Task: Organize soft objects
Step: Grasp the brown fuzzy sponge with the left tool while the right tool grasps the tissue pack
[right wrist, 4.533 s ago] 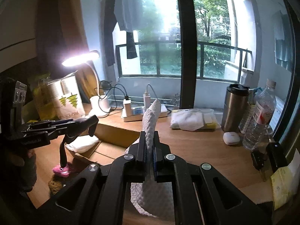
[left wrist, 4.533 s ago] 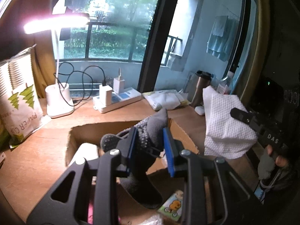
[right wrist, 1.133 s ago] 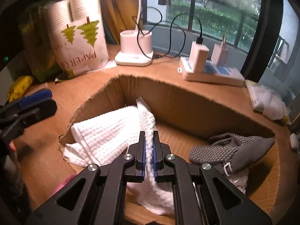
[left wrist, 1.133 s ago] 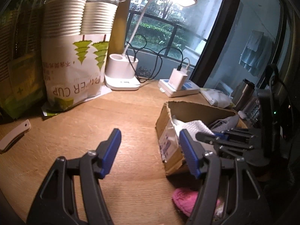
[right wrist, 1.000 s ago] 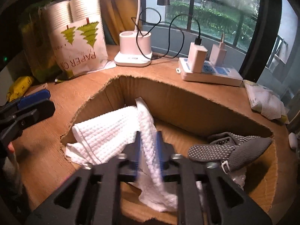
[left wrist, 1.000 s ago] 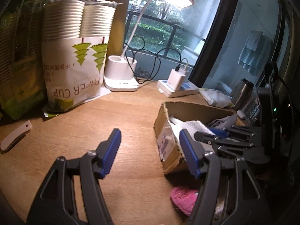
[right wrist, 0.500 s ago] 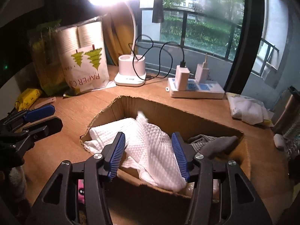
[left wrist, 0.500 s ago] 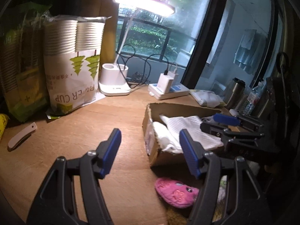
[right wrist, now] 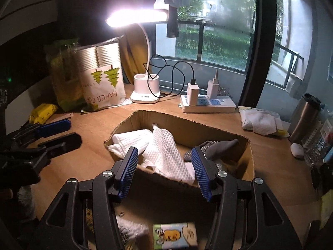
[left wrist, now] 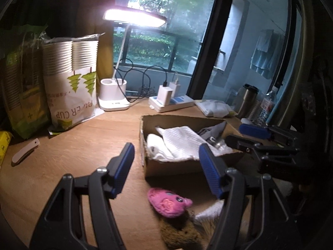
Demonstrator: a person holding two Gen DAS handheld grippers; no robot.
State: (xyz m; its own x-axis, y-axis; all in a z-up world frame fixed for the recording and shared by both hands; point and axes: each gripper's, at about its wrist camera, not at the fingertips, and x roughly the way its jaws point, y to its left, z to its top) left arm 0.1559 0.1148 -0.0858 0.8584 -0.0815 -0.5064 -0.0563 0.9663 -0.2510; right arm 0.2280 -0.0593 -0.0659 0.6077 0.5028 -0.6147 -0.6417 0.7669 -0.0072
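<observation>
One open cardboard box (right wrist: 248, 162) sits on a wooden desk (left wrist: 83, 145) and holds two white waffle-weave cloths (right wrist: 164, 152) and one gray knitted item (right wrist: 218, 145), the cloths toward the box's left side and the gray item toward its right. The right gripper (right wrist: 164, 166) hovers just in front of the box's near wall, its two blue-padded fingers spread wide and gripping nothing, with the nearer cloth showing between them. The left gripper (left wrist: 166, 166) is likewise spread and empty, off the box's left front corner. One pink plush toy (left wrist: 168, 202) lies on the desk in front of the box, below the left gripper. Behind the box stand one lit desk lamp (right wrist: 145, 91), one white power strip (right wrist: 208, 104) and one bag of paper cups (right wrist: 102, 79).
</observation>
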